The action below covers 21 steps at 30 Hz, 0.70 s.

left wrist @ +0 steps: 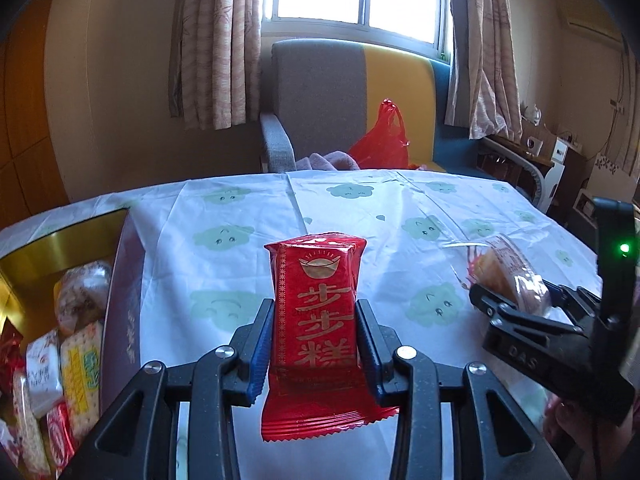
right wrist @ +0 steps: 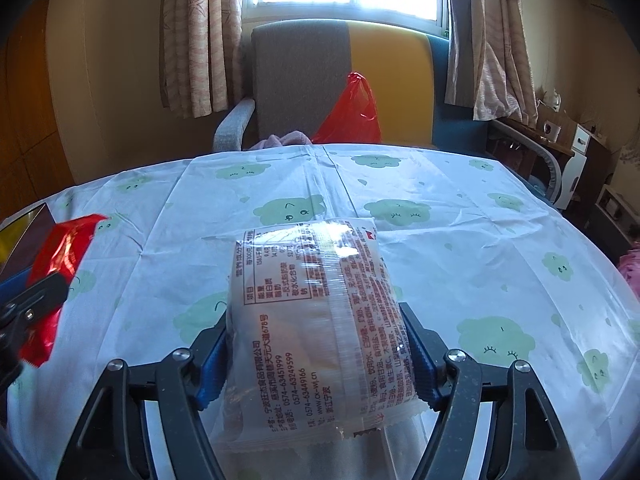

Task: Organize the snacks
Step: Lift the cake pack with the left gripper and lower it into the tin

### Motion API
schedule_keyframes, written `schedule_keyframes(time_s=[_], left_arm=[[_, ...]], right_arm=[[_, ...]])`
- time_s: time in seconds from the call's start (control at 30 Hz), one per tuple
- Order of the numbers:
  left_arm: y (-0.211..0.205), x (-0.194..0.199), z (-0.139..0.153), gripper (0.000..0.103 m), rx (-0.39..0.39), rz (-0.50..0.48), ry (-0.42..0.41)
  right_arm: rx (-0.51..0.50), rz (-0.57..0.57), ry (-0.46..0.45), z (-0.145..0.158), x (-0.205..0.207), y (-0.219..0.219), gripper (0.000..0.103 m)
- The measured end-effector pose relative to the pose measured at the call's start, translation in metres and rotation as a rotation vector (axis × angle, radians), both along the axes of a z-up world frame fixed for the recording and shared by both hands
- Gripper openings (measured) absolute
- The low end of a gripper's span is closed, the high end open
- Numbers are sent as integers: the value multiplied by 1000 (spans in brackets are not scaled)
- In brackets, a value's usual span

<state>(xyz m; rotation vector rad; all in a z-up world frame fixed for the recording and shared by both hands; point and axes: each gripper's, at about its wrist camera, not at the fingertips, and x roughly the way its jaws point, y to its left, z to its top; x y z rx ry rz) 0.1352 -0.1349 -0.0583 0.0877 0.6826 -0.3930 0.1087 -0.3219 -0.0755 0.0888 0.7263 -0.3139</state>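
My left gripper (left wrist: 316, 344) pinches the red snack (left wrist: 316, 320), my right gripper (right wrist: 316, 344) pinches the clear-wrapped cake (right wrist: 312, 320); next I drop them into the gold box (left wrist: 80, 236).

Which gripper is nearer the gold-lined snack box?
Left. The left gripper, holding the red packet, sits just beside the box; the right gripper is farther across the table.

armchair (left wrist: 320, 92), red plastic bag (left wrist: 382, 140), curtains (left wrist: 216, 40)

Red packet (left wrist: 316, 312) reads 步步糕; clear wrapper (right wrist: 316, 320) shows 0574-63451999.
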Motion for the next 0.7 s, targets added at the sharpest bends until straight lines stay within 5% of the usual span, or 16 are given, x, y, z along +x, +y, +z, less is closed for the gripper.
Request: schedule_keyframes(time_s=[0.7], left_arm=[[84, -74, 25, 39, -91, 33, -27]], right_arm=[[-59, 74, -95, 17, -16, 20, 74]])
